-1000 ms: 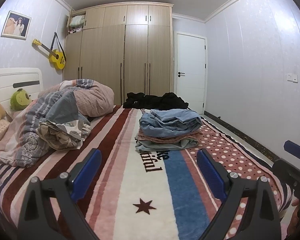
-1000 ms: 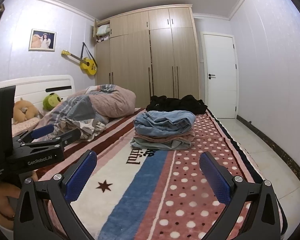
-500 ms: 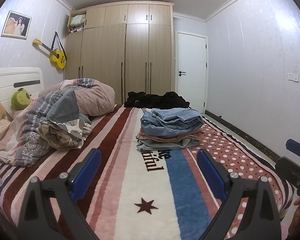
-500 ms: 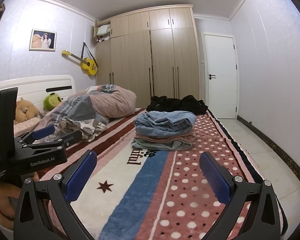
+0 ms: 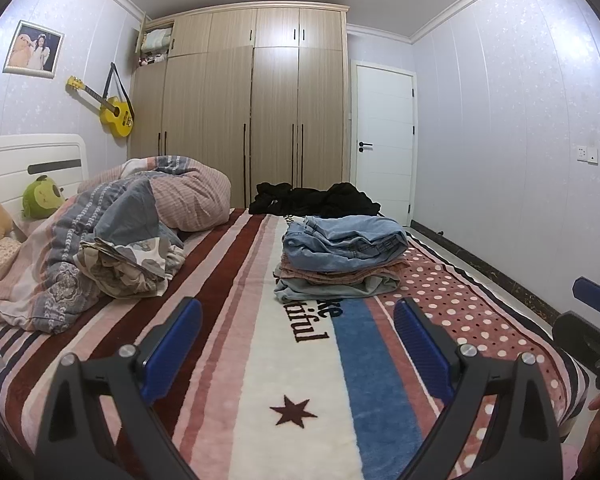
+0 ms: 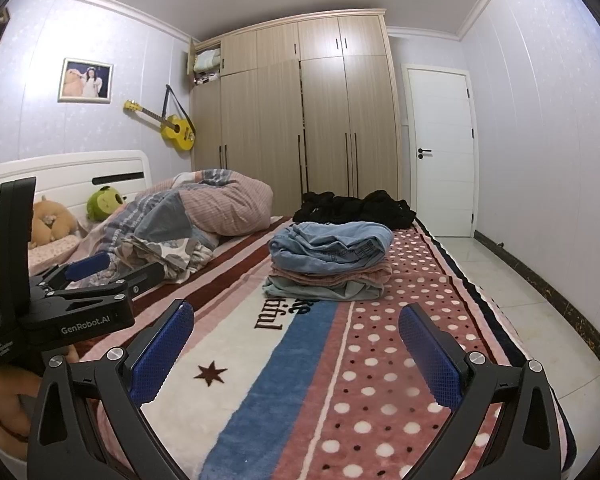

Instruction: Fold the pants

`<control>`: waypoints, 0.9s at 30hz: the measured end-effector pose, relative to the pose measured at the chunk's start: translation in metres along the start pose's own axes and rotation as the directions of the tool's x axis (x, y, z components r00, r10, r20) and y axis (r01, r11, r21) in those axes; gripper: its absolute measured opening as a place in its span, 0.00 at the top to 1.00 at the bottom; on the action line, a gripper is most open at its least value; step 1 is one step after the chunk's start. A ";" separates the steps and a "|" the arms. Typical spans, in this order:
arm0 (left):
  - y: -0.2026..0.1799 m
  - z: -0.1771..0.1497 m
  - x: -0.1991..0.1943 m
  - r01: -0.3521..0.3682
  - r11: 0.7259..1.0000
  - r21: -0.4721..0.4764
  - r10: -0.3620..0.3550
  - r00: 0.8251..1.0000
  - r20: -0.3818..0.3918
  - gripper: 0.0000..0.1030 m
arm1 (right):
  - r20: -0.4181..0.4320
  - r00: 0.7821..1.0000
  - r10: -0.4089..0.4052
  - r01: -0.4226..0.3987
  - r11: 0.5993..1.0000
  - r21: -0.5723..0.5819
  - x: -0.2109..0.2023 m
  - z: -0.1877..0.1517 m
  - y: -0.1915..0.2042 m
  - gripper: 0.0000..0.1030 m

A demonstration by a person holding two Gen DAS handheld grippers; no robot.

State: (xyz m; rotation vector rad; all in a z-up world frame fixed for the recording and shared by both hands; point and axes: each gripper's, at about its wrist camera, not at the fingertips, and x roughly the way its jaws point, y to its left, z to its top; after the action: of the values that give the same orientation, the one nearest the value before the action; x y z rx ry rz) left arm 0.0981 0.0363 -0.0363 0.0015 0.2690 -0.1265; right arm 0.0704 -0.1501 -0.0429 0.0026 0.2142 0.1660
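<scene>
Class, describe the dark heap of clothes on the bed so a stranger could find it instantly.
Start at the wooden wardrobe. On the bed edge nearest it lies the black heap, behind the folded stack. It alone is black and unfolded.

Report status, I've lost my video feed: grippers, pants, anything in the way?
Left gripper open, empty; right gripper open, empty. Folded stack on bed, jeans on top. Black clothes heaped behind, untouched. Path clear.
</scene>
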 end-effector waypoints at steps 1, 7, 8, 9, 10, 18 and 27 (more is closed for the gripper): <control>0.000 0.000 0.000 -0.002 1.000 0.002 0.002 1.000 0.000 0.07 | 0.000 1.000 0.000 0.000 1.000 -0.001 0.000 0.000 0.000 0.01; 0.001 -0.002 0.001 -0.003 1.000 0.002 0.003 1.000 -0.001 0.07 | 0.001 1.000 0.003 -0.003 1.000 0.002 0.000 0.000 0.000 0.01; 0.001 -0.002 0.001 -0.004 1.000 0.002 0.004 1.000 0.000 0.07 | 0.001 1.000 0.003 -0.003 1.000 0.002 -0.001 0.001 0.000 0.01; 0.001 -0.002 0.001 -0.005 1.000 0.002 0.005 1.000 0.000 0.07 | 0.001 1.000 0.003 -0.003 1.000 0.003 0.000 0.001 0.000 0.01; 0.001 -0.002 0.001 -0.006 1.000 0.002 0.006 1.000 0.000 0.07 | 0.001 1.000 0.003 -0.003 1.000 0.002 0.000 0.001 0.000 0.01; 0.001 -0.003 0.001 -0.005 1.000 0.002 0.005 1.000 -0.001 0.07 | 0.001 1.000 0.003 -0.003 1.000 0.003 -0.001 0.001 0.001 0.01; 0.001 -0.002 0.000 -0.004 1.000 0.003 0.004 1.000 0.000 0.07 | 0.001 1.000 0.006 -0.006 1.000 0.006 0.000 0.003 0.002 0.01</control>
State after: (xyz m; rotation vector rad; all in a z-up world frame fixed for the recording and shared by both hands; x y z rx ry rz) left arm 0.0982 0.0373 -0.0383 0.0049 0.2684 -0.1230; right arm 0.0703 -0.1485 -0.0403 0.0089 0.2138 0.1716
